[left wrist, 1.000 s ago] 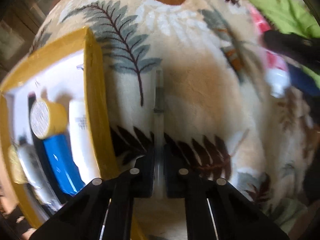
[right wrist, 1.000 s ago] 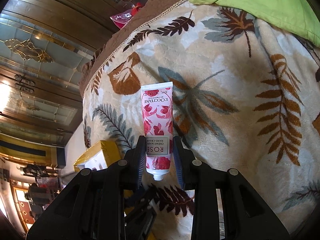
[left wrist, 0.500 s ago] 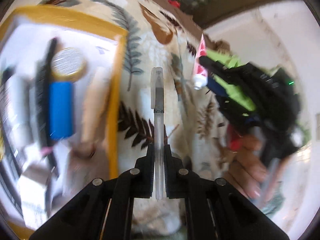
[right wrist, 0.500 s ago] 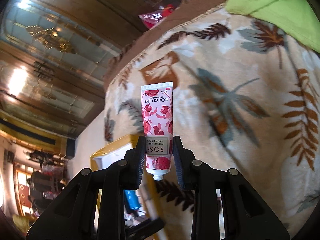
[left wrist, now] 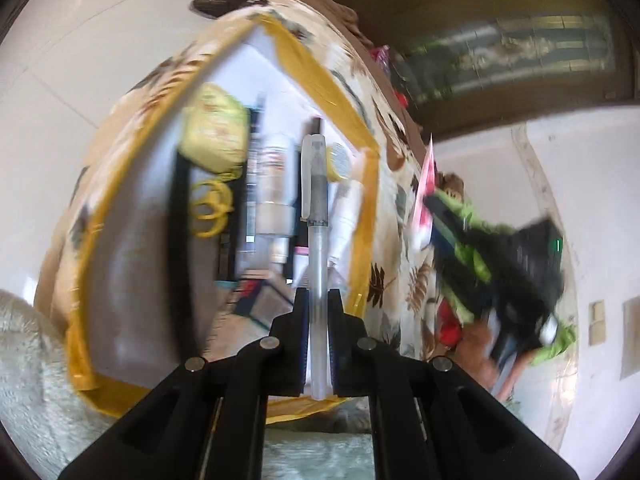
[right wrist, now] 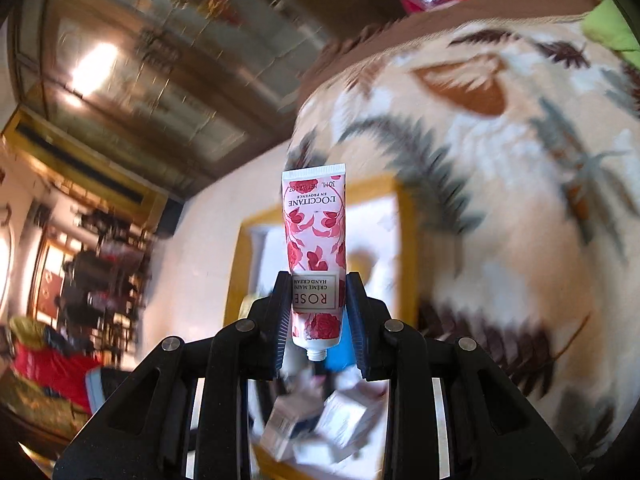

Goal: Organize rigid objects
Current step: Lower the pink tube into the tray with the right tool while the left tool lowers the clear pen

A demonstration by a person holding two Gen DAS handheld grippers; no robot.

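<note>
My left gripper [left wrist: 318, 300] is shut on a clear pen [left wrist: 316, 216] with a grey grip, held above a yellow-rimmed box [left wrist: 320, 80] that lies on a leaf-patterned blanket [left wrist: 400, 208]. My right gripper [right wrist: 318, 284] is shut on a pink rose hand cream tube [right wrist: 316, 240], cap end toward the camera, held above the same yellow-rimmed box [right wrist: 404, 232]. The right gripper with the tube also shows in the left wrist view [left wrist: 436, 204], to the right of the box.
The box holds a yellow pouch [left wrist: 214, 136], yellow rings [left wrist: 210, 208], a clear bottle [left wrist: 274, 192], a white tube [left wrist: 344, 216] and small cartons [right wrist: 320, 428]. A green cloth [right wrist: 612, 28] lies at the blanket's far right. A glass cabinet [right wrist: 160, 60] stands behind.
Both grippers have swung over the yellow-rimmed box with their objects still held. The box was at the left of the left wrist view and now fills its middle.
</note>
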